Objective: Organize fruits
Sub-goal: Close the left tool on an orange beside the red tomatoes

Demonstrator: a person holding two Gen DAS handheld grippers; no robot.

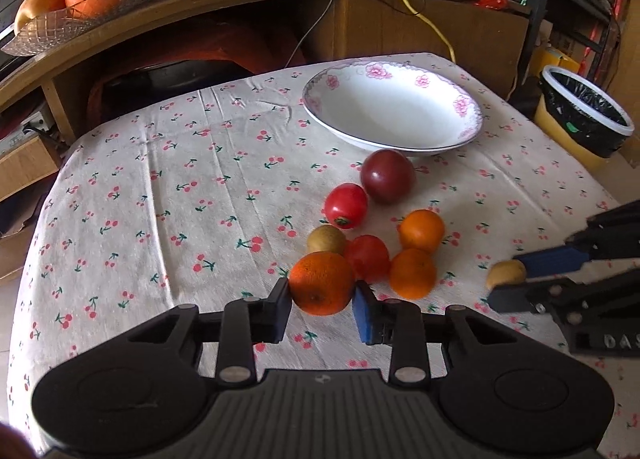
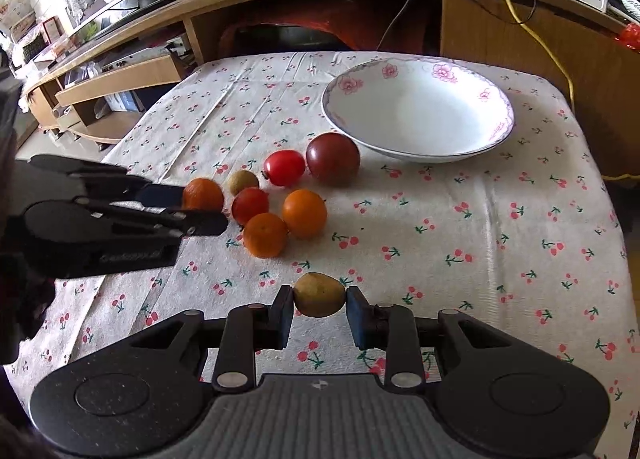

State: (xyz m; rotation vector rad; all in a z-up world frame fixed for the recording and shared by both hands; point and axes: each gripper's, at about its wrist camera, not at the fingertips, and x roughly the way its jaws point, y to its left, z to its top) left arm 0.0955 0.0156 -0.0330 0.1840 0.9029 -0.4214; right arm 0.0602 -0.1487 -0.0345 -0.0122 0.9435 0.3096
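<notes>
Left tool [image 1: 322, 305] clamped on a round orange tangerine [image 1: 321, 288] hiding part of a red tomato [image 1: 370, 258], right tool [image 2: 320, 311] gripping a small yellow-brown oval fruit [image 2: 319, 294], white floral-rimmed ceramic plate [image 1: 394, 141] near the table's far edge

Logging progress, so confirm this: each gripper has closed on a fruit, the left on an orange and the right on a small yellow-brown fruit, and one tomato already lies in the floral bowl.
Wrong on the bowl: the floral bowl holds nothing, as the right wrist view shows. Both tomatoes lie on the tablecloth. The rest stands: left gripper on the orange, right gripper on the small yellow-brown fruit.
</notes>
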